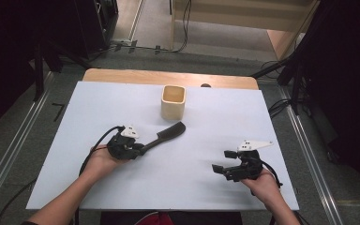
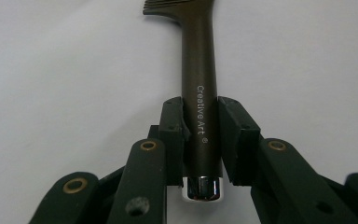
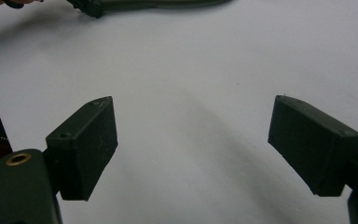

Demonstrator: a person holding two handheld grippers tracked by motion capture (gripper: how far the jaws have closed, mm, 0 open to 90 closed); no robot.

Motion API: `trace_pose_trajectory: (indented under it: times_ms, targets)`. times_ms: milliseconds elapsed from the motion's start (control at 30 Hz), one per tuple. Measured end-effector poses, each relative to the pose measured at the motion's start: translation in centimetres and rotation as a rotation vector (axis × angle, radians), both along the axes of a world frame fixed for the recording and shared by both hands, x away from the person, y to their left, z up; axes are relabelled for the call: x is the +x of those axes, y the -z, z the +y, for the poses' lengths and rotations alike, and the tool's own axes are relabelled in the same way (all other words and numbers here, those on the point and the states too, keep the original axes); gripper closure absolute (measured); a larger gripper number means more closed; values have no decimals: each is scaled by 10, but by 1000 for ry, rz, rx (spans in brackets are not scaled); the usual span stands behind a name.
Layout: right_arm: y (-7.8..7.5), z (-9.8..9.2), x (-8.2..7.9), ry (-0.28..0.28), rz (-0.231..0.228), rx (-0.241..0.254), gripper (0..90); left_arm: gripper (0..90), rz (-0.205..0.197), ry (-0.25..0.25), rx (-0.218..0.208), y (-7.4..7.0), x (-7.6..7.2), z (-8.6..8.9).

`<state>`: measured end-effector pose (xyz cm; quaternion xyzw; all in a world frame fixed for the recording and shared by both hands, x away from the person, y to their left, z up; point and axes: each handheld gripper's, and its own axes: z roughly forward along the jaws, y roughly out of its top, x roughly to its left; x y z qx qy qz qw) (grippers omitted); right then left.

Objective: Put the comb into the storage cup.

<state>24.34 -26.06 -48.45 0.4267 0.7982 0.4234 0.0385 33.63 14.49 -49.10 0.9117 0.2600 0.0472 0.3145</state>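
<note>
Overhead, white tabletop [image 1: 206, 154], grey floor [image 1: 56, 89]

Matt dark plastic comb [image 2: 199, 70] with shiny metal cap [image 2: 203, 188]; smooth pale wooden cup [image 1: 173, 102].

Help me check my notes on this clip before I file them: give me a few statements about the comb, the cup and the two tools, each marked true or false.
1. The left tool grips the dark comb by its handle. True.
2. The right tool holds the comb's toothed end. False: its jaws stand wide apart over bare table with nothing between them.
3. The wooden cup stands upright beyond the comb, toward the far edge of the white table. True.
4. The comb already sits inside the cup. False: it lies on the table, its toothed end pointing toward the cup but apart from it.
5. The comb's handle bears white lettering. True, in the left gripper view.
</note>
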Motion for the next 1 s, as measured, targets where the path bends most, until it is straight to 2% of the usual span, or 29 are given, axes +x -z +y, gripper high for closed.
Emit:
trace_pose_trajectory:
  times_ms: [133,200,233,400,467,533,700,733,833,900,933,1000]
  targets:
    - [1,0,0,-9,3,-2,138,736,28,33,-11,-3,-1,-3]
    - [0,0,0,-9,3,2,138,736,39,32,-19,-4,-1,-3]
    - [0,0,0,-9,2,2,138,736,56,33,-31,-5,0,-3]
    - [0,0,0,-6,3,3,138,736,74,35,-69,-10,0,-2]
    - [0,0,0,-9,5,3,138,736,84,31,-95,-14,-1,-1]
    - [0,0,0,-10,8,5,138,736,102,31,-137,-19,-2,-1]
    - [0,0,0,-11,5,5,138,736,132,37,-179,-27,-2,-3]
    - [0,1,0,-11,5,6,138,735,125,32,-188,-29,-2,-3]
    - [-1,2,0,-1,31,37,138,736,141,31,-212,-32,-2,-4]
    - [-2,3,0,0,26,41,137,736,155,23,-249,-35,-2,-4]
    - [-2,3,0,2,27,44,137,736,155,23,-249,-35,-2,-4]
    - [-3,4,-1,5,27,48,137,735,173,17,-277,-37,-1,-5]
